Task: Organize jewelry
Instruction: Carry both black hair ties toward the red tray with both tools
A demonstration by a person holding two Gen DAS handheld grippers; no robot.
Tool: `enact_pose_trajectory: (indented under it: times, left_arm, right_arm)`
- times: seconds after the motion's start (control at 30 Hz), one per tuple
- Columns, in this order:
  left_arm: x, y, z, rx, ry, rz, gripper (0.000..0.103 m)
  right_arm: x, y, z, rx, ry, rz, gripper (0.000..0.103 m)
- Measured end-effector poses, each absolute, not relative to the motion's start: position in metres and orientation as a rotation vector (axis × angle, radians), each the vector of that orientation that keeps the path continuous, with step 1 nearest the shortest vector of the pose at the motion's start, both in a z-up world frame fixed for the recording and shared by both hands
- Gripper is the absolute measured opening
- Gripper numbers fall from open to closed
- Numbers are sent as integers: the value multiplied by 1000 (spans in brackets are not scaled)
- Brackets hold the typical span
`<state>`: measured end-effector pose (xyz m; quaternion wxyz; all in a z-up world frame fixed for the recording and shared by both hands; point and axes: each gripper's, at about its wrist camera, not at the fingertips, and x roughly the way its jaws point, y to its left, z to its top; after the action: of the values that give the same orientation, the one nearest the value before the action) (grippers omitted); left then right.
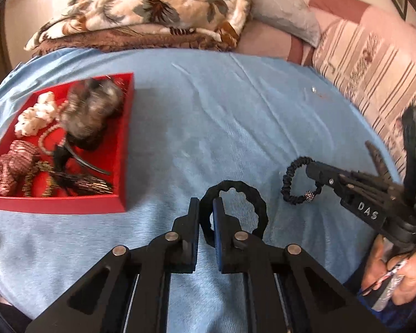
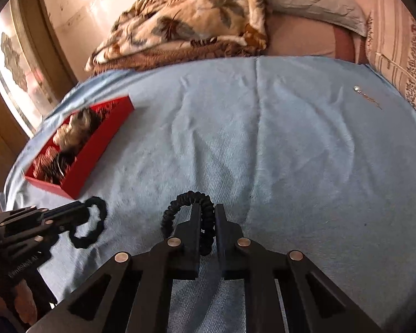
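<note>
My left gripper is shut on a black scrunchie, held above the blue cloth; it also shows in the right wrist view. My right gripper is shut on a black coiled bracelet with a small silver bead; in the left wrist view the bracelet hangs from the right gripper. A red tray at the left holds several scrunchies, bead strings and hair pieces; it also shows in the right wrist view. A small silver-tipped piece lies far right on the cloth.
The blue cloth covers a bed. A folded leaf-print blanket and a grey pillow lie behind it. A striped pink cushion is at the right edge.
</note>
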<state>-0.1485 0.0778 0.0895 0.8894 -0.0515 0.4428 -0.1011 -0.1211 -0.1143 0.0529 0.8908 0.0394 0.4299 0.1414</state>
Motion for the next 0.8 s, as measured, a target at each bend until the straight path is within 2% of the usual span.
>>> enact_pose_trajectory:
  times: [0.3, 0.8]
  left_arm:
    - [-159, 138, 140, -120, 790, -112, 9]
    - [-88, 276, 133, -173, 795, 131, 9]
  right_arm:
    - [-130, -103, 83, 73, 836, 291, 11]
    - [-110, -1, 134, 37, 837, 477, 11]
